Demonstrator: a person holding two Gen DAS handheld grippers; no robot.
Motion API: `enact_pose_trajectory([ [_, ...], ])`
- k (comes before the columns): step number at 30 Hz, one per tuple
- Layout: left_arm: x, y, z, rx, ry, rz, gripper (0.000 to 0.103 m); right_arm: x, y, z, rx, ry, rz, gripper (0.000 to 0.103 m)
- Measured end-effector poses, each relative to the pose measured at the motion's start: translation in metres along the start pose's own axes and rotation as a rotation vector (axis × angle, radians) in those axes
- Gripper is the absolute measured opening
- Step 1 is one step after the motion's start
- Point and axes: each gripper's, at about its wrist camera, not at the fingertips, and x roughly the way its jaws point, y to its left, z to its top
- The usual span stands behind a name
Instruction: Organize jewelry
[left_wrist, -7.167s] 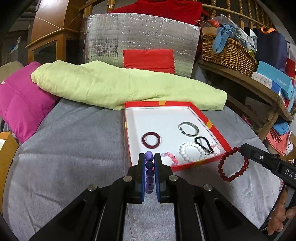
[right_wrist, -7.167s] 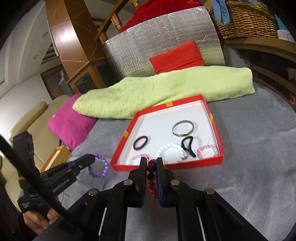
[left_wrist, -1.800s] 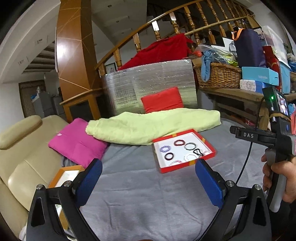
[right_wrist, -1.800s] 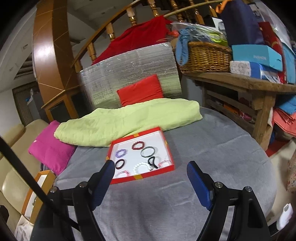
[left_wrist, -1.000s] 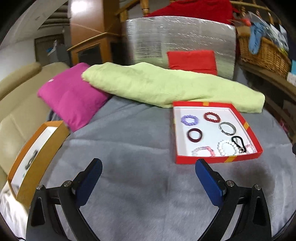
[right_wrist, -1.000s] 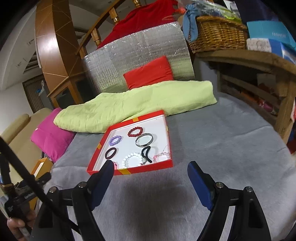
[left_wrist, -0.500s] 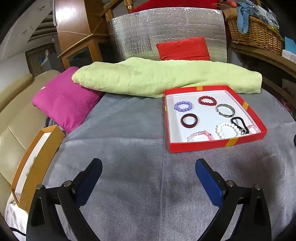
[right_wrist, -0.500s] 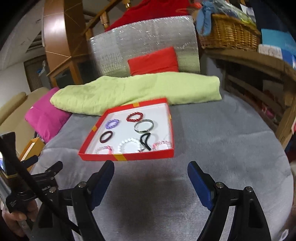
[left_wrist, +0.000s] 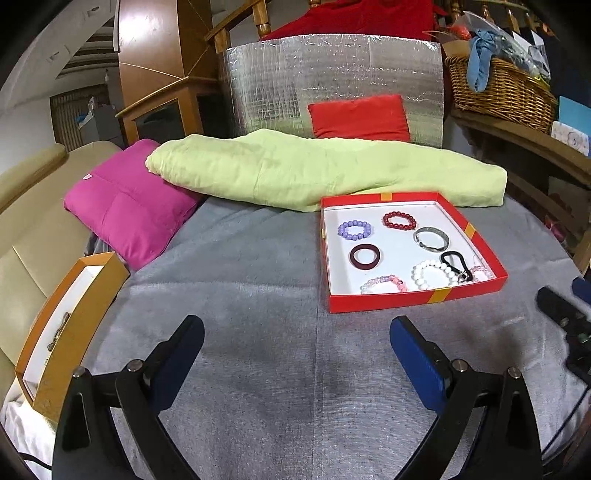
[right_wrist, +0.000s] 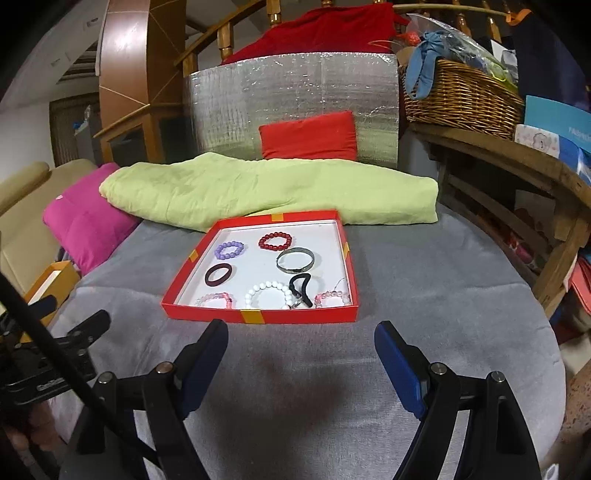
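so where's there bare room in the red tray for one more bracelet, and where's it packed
In the red tray, bare white floor lies along the far wall behind the purple bracelet and red bead bracelet, and beside the dark ring toward the middle. The near edge is crowded: pink bracelet, white bead bracelet and black loop sit close together.

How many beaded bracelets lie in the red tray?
5: purple and red at the back of the red tray; pink, white and pale pink along the front.

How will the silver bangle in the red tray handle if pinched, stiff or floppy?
Silver bangle looks like one solid metal band, so probably stiff. Its shiny surface may slip between pads. It lies flat on the red tray, so rolling seems unlikely unless stood on edge.
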Motion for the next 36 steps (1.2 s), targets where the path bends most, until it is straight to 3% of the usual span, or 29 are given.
enact_pose_trajectory([
  [20, 0.011, -0.001, 0.005, 0.005, 0.019, -0.035, 0.1, 0.016, 0.017, 0.007, -0.014, 0.029, 0.019, 0.084],
  [36, 0.01, -0.012, 0.006, 0.025, 0.018, -0.04, 0.1, 0.017, 0.006, 0.008, 0.002, 0.036, 0.014, 0.084],
])
